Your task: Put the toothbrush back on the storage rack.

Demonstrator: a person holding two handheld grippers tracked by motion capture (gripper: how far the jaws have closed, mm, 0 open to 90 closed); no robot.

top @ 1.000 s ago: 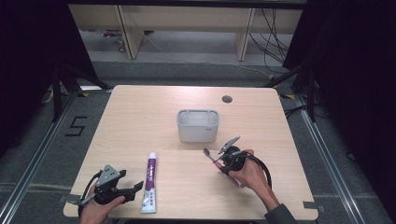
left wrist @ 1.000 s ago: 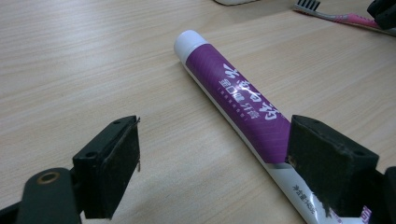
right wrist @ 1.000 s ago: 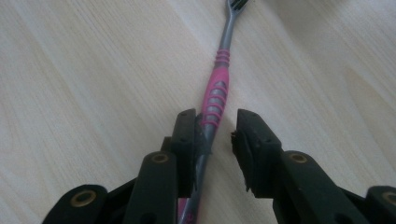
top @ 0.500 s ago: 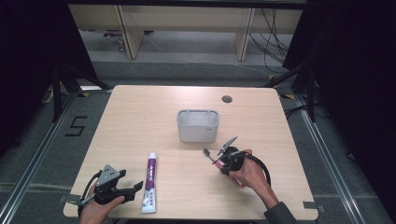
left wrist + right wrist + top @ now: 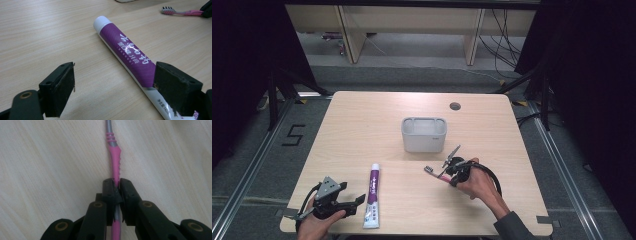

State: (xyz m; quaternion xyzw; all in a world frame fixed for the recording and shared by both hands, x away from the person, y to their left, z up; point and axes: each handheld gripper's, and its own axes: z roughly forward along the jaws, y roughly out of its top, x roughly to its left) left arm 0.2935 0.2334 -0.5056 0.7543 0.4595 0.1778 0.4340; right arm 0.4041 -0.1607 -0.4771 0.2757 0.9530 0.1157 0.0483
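Now the right tongs, just closing, clamp the pink toothbrush; left tongs gape. Next, presumably lift it toward the grey holder.

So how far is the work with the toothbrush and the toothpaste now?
Done: the right tongs have just closed on the pink toothbrush, which lies on the table. In hand: that grip. Left: the grey holder looks empty, and the toothpaste lies ungripped between the open left tongs.
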